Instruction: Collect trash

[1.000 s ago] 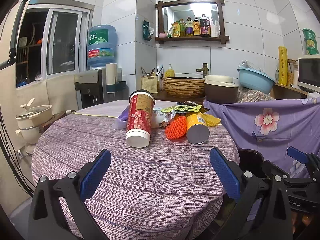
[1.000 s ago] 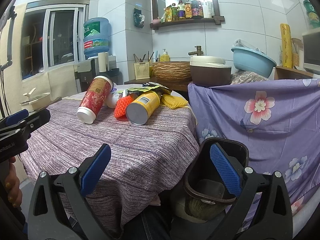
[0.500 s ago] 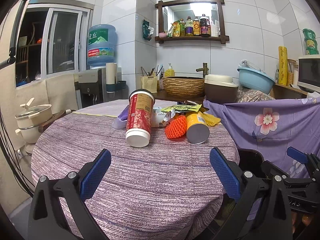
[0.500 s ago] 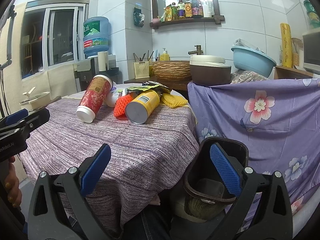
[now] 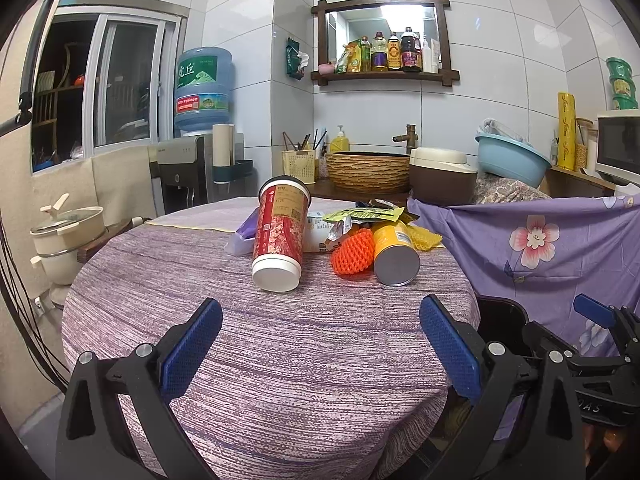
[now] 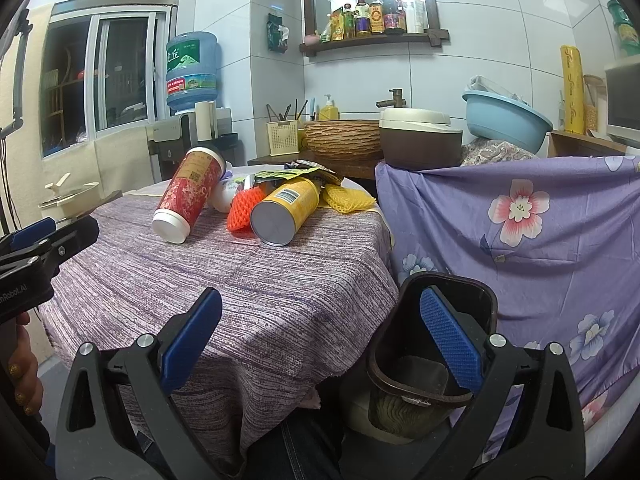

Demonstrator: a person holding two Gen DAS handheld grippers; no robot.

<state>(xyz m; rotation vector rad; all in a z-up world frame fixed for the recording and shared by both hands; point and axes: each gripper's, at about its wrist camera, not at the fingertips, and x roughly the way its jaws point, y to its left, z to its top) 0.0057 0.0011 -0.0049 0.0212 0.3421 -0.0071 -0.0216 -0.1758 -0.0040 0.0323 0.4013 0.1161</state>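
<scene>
A pile of trash lies at the far side of the round table (image 5: 280, 352): a red paper cup (image 5: 278, 236) on its side, an orange foam net (image 5: 352, 254), a yellow can (image 5: 394, 258) on its side, a yellow foam net (image 5: 424, 238), snack wrappers (image 5: 364, 214) and a white bottle (image 5: 318, 234). My left gripper (image 5: 320, 348) hovers open over the near table, well short of the pile. My right gripper (image 6: 320, 344) is open at the table's right edge, above a dark brown trash bin (image 6: 432, 344) on the floor. The same cup (image 6: 190, 196) and can (image 6: 286, 212) show in the right wrist view.
A purple floral cloth (image 6: 520, 232) drapes furniture right of the bin. Behind the table a counter holds a woven basin (image 5: 368, 170), a rice cooker (image 5: 442, 178) and a blue basin (image 5: 510, 162). A water dispenser (image 5: 200, 120) and a pot (image 5: 66, 232) stand left.
The right wrist view has crept slightly closer to the table and bin. The left gripper has barely moved. Both grippers stay open.
</scene>
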